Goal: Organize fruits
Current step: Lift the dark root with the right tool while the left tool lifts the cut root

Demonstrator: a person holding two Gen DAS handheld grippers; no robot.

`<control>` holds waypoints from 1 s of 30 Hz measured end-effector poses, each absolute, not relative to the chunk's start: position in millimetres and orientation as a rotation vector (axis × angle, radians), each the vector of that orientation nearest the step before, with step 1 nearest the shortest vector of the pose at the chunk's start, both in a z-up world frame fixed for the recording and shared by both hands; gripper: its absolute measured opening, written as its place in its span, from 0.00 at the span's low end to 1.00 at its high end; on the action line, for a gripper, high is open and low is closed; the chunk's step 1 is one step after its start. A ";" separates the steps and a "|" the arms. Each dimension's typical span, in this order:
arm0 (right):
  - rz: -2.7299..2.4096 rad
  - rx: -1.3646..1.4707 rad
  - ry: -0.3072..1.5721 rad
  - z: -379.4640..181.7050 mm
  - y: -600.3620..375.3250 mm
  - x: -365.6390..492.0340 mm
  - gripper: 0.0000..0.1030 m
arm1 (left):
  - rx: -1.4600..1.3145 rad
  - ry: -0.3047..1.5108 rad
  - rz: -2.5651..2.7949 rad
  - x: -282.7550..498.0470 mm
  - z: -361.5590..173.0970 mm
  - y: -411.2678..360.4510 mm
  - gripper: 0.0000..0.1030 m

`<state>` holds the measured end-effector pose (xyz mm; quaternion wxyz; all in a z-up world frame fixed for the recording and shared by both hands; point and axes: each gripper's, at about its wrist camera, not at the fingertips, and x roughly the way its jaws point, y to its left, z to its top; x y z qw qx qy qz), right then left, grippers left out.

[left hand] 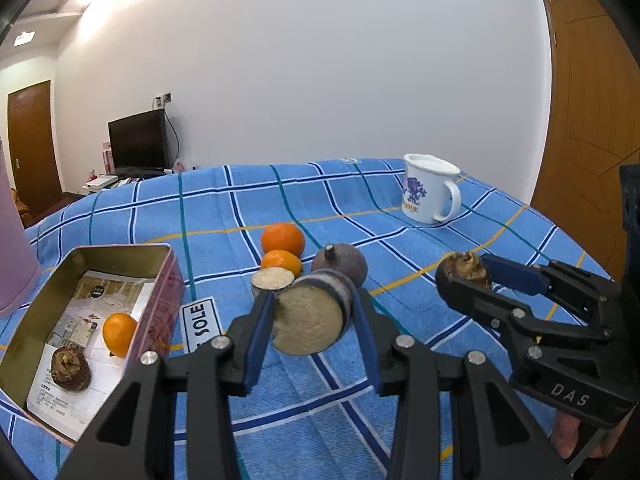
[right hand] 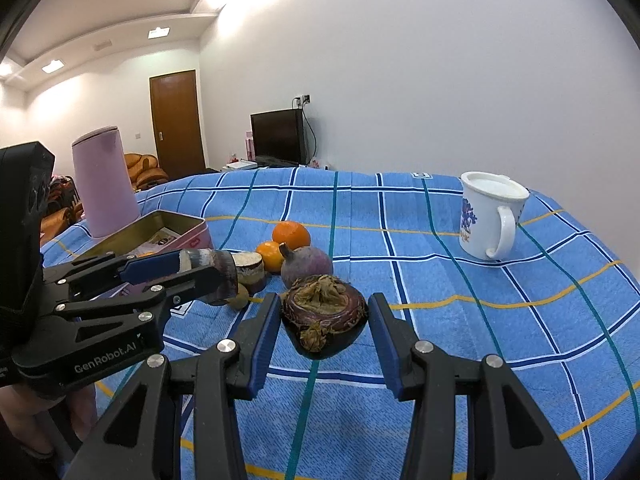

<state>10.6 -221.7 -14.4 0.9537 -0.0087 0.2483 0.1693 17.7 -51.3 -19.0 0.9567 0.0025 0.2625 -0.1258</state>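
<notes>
Fruit held in each hand-held gripper: left (left hand: 310, 312) grips cut half (left hand: 308, 318), right (right hand: 324, 322) a mangosteen (right hand: 324, 312); next, the tin (left hand: 132, 280)

It was a room in a home, a living space. A blue checked cloth (right hand: 440, 272) covered the surface up front, a printed white enamel mug (right hand: 490, 216) standing on it. By the plain white wall stood a black flat-screen television (right hand: 278, 136), its cable running to a socket. A brown wooden door (right hand: 176, 120), an orange-brown cushioned sofa (right hand: 144, 170) and recessed ceiling lights (right hand: 158, 33) completed it.
</notes>
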 end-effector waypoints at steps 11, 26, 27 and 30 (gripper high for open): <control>0.349 -0.021 0.468 -11.4 -222.3 3.2 0.46 | 0.015 0.496 -0.241 10.4 -16.1 -51.2 0.41; 0.351 -0.025 0.430 -9.3 -222.4 -1.1 0.46 | 0.008 0.462 -0.234 4.6 -13.2 -49.2 0.41; 0.351 -0.025 0.427 -9.0 -222.6 -1.8 0.46 | 0.008 0.460 -0.234 3.9 -12.9 -49.2 0.41; 0.348 -0.025 0.417 -8.5 -223.4 -3.1 0.46 | 0.008 0.453 -0.234 2.2 -12.3 -49.3 0.41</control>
